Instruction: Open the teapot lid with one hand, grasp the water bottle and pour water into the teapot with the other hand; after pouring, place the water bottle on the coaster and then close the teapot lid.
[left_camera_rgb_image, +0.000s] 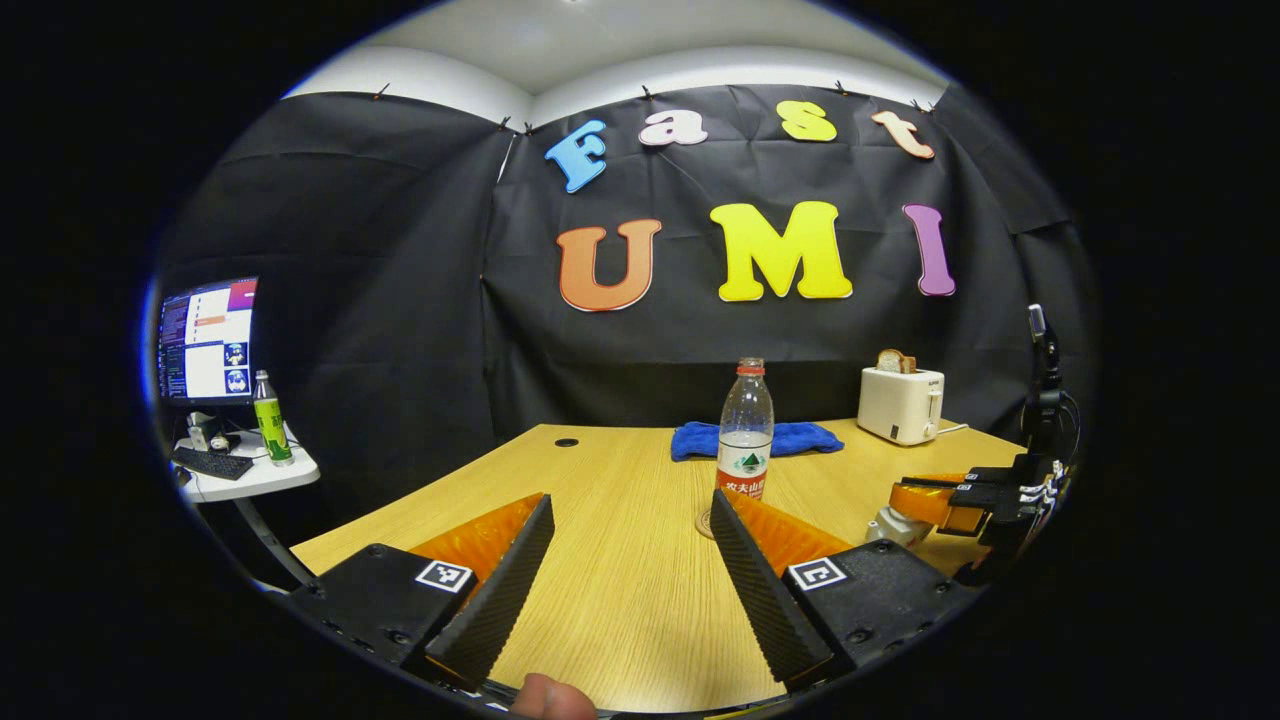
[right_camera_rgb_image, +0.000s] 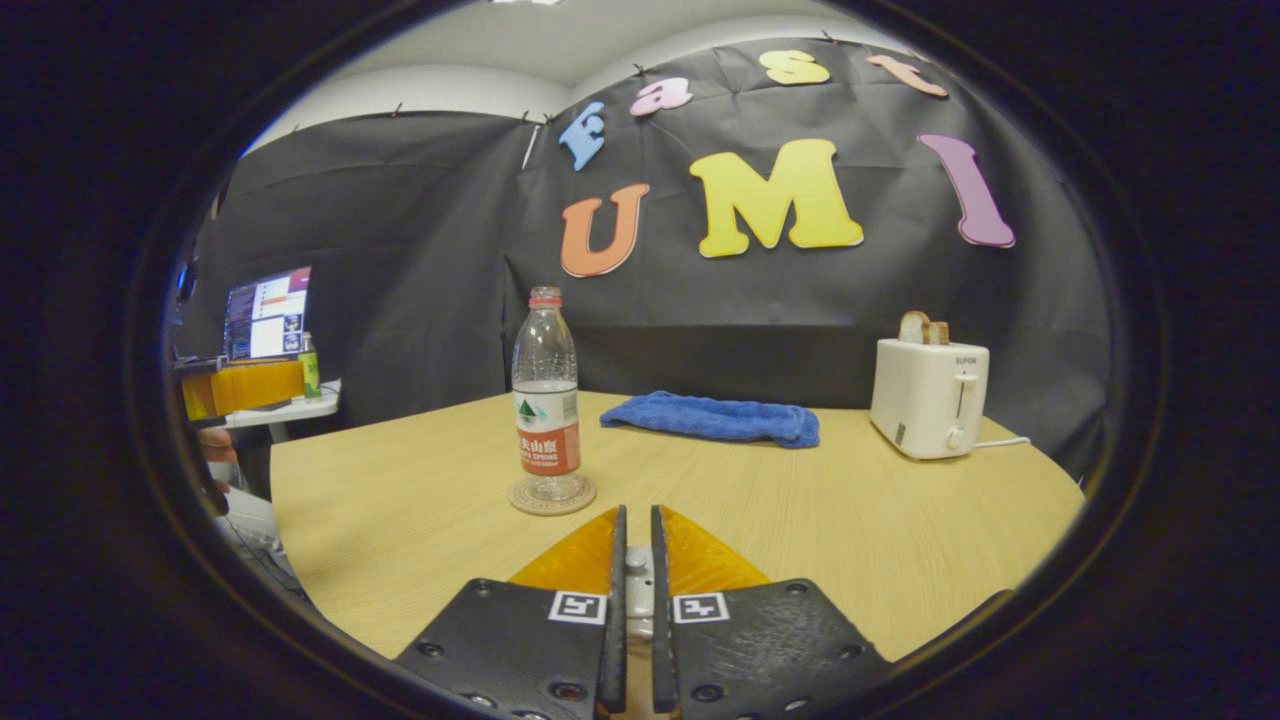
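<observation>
On its coaster (right_camera_rgb_image: 552, 496) — water bottle (right_camera_rgb_image: 546, 400), upright, ungripped.

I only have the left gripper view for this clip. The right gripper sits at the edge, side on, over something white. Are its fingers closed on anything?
Observer: Yes. In the right gripper view the right gripper has its fingers almost together, with a small pale knob clamped between them.
Operator: And the water bottle? The left gripper hides part of its base from me.
Observer: It stands upright, centred on the round coaster. The coaster's whole rim shows, and it sits apart from the right gripper.
</observation>
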